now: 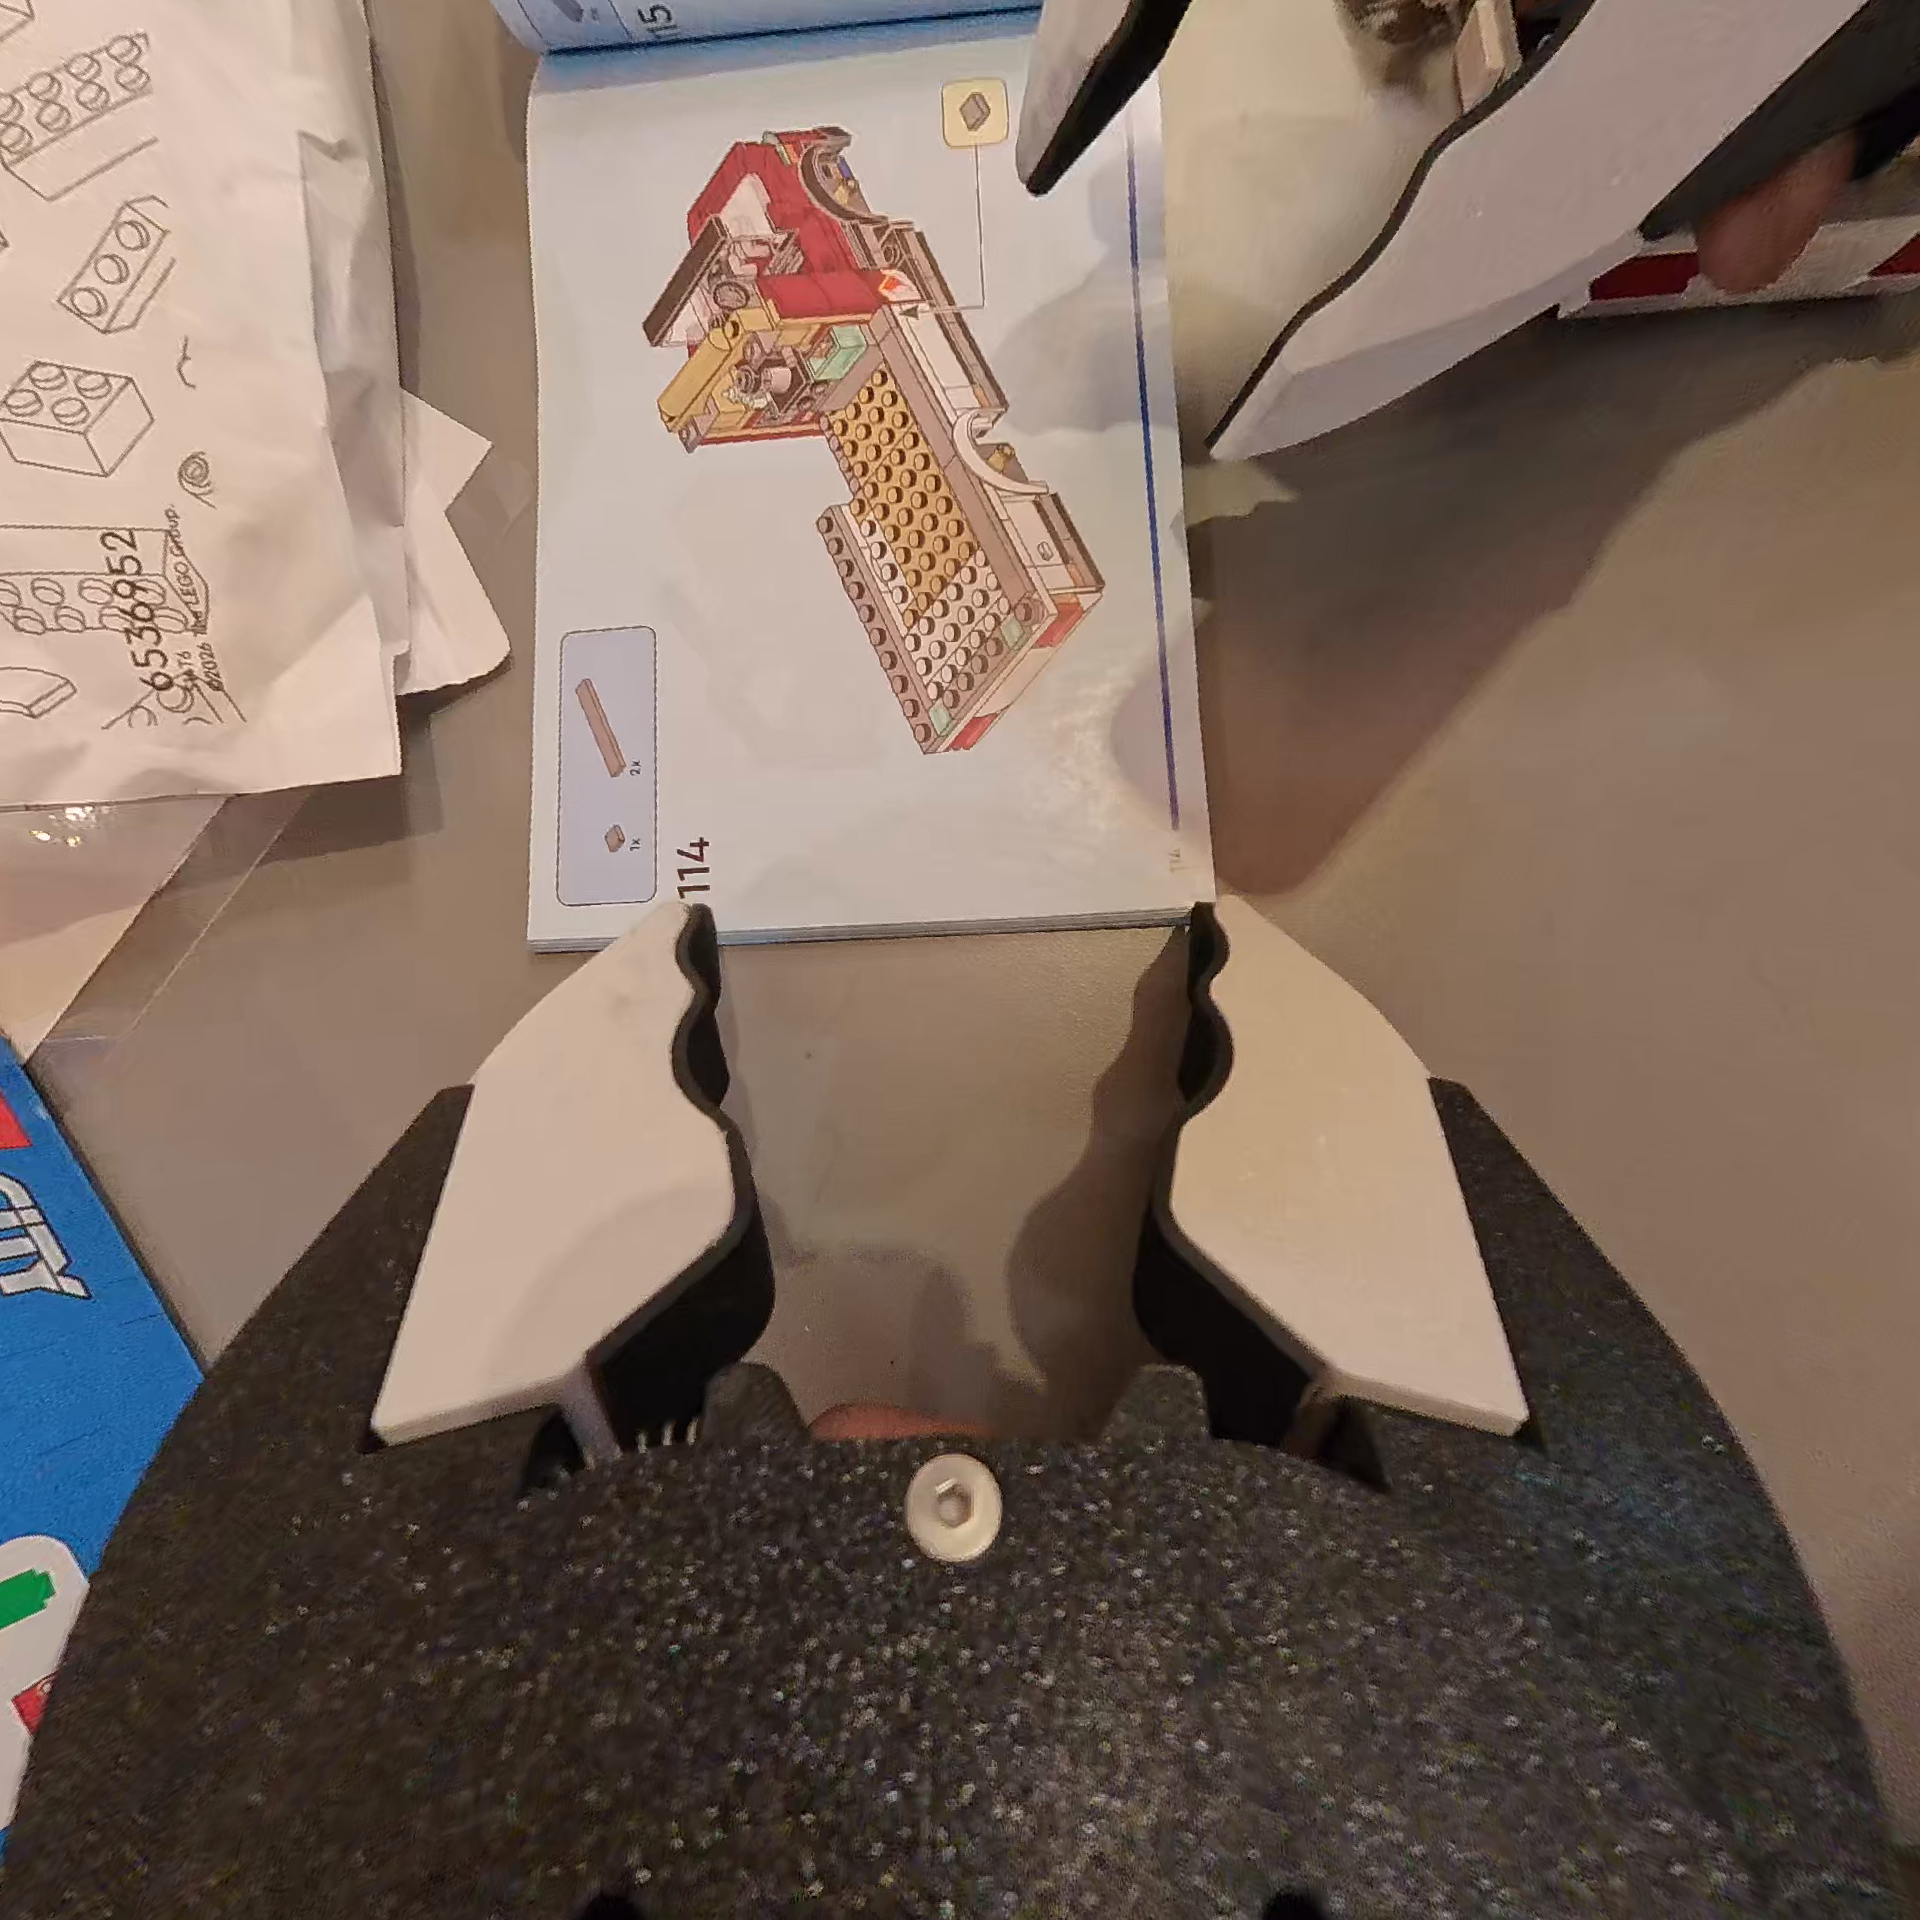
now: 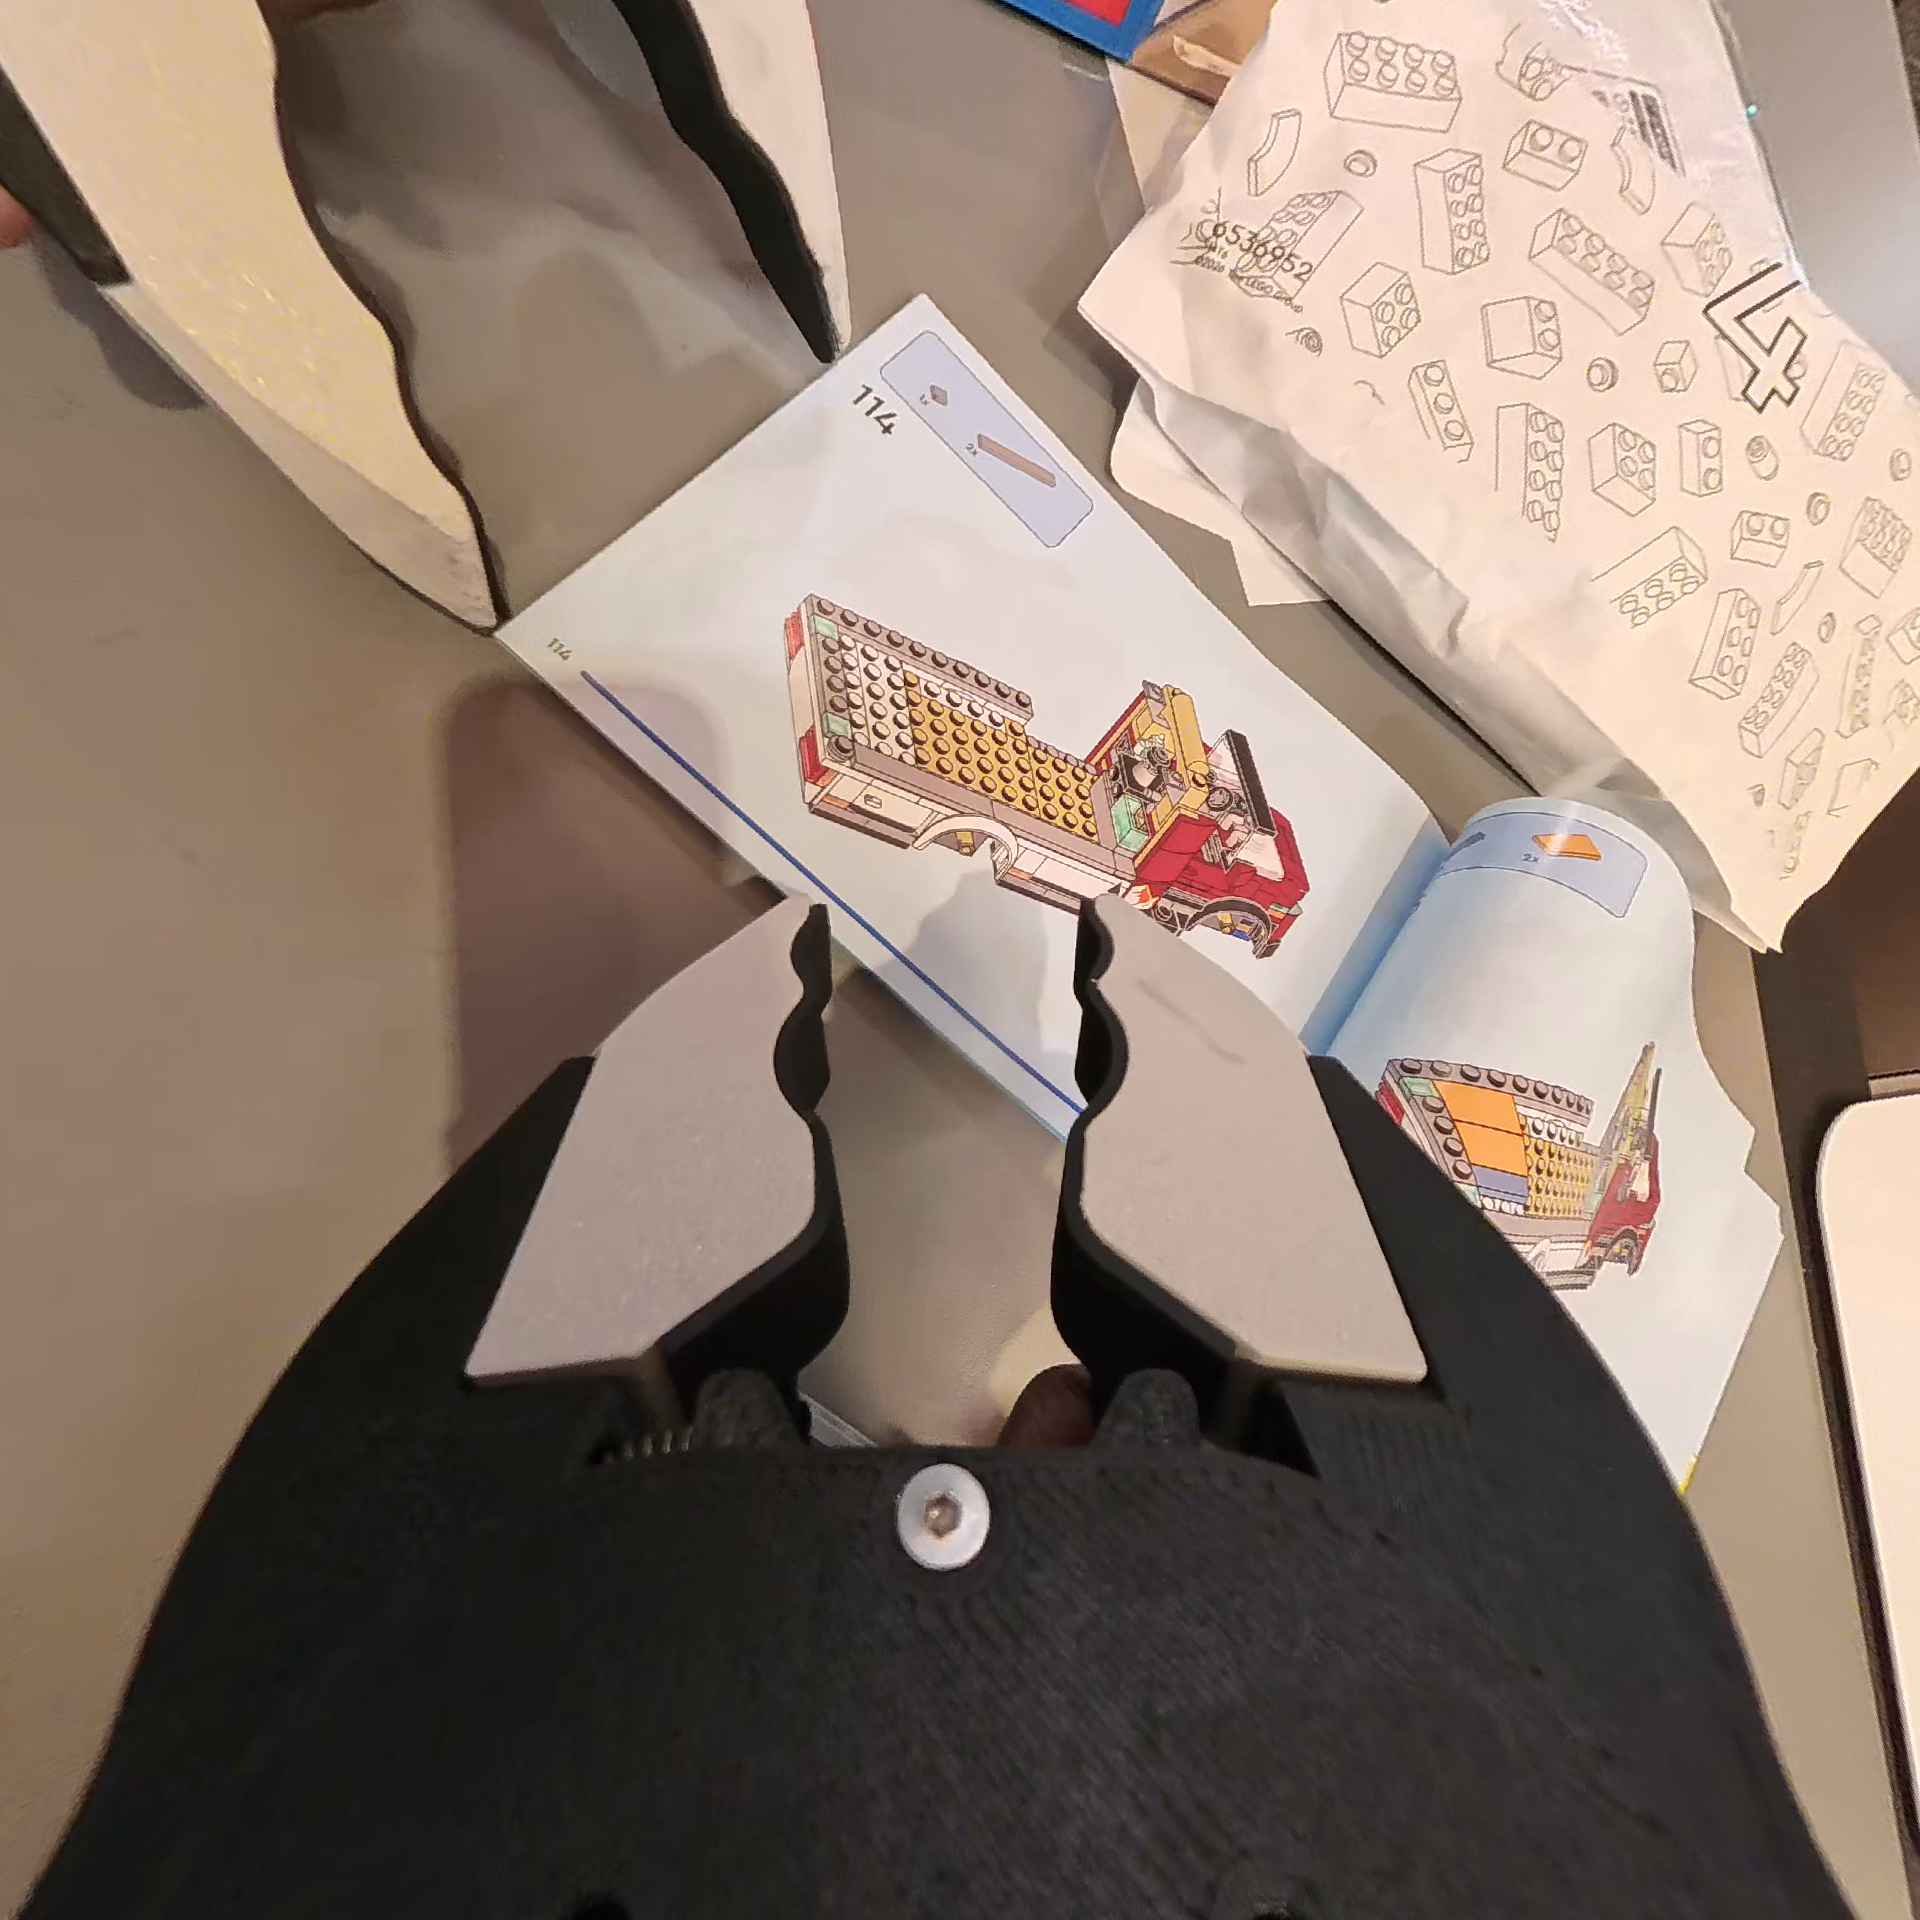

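Both pairs of jaws stand spread and bare over the grey counter [image 1: 1558, 831] — left gripper [image 1: 951, 914] at the open pale-blue instruction booklet's [image 1: 831, 727] near edge, right gripper [image 2: 951, 914] over its side. Crumpled white printed paper bag [image 2: 1507, 364] and blue cardboard box [image 1: 73, 1299] lie beside the booklet.

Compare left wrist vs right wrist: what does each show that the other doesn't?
Left wrist only: a blue box at the lower left, and a red-and-white box beyond the right gripper.

Right wrist only: the booklet's curled far page and a white object at the right edge.

Both: the open booklet on the grey table, the white printed bag, and both grippers, each open and holding nothing. The left gripper sits at the booklet's near edge.
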A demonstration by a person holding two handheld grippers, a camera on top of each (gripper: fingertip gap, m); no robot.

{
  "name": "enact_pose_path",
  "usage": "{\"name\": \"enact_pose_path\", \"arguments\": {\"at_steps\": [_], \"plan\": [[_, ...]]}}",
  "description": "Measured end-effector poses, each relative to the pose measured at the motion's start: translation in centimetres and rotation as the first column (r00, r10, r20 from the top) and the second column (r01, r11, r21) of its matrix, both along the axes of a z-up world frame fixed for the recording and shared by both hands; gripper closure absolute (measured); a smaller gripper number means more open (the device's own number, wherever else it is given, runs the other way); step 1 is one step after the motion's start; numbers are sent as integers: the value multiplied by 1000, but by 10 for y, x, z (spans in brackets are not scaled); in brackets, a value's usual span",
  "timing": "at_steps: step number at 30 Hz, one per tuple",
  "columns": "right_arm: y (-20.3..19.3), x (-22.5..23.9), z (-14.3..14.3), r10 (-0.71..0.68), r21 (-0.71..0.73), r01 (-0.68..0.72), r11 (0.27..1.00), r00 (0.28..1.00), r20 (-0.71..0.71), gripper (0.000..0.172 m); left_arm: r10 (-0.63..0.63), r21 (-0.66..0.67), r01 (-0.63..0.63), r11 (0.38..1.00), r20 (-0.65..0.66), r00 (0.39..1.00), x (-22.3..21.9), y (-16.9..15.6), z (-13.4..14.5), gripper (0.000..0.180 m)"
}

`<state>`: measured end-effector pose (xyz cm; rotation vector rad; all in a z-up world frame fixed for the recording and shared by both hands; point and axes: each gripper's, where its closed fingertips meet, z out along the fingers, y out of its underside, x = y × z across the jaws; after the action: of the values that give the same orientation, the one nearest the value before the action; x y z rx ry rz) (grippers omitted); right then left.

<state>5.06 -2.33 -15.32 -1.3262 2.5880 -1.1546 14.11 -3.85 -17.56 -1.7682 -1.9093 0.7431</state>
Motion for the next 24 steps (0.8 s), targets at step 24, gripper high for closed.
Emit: {"name": "enact_pose_path", "arguments": {"at_steps": [24], "plan": [[6, 11, -11, 46, 23, -45, 999, 998, -31, 126, 32, 11, -32, 999, 4, 999, -4, -4, -2, 95]]}}
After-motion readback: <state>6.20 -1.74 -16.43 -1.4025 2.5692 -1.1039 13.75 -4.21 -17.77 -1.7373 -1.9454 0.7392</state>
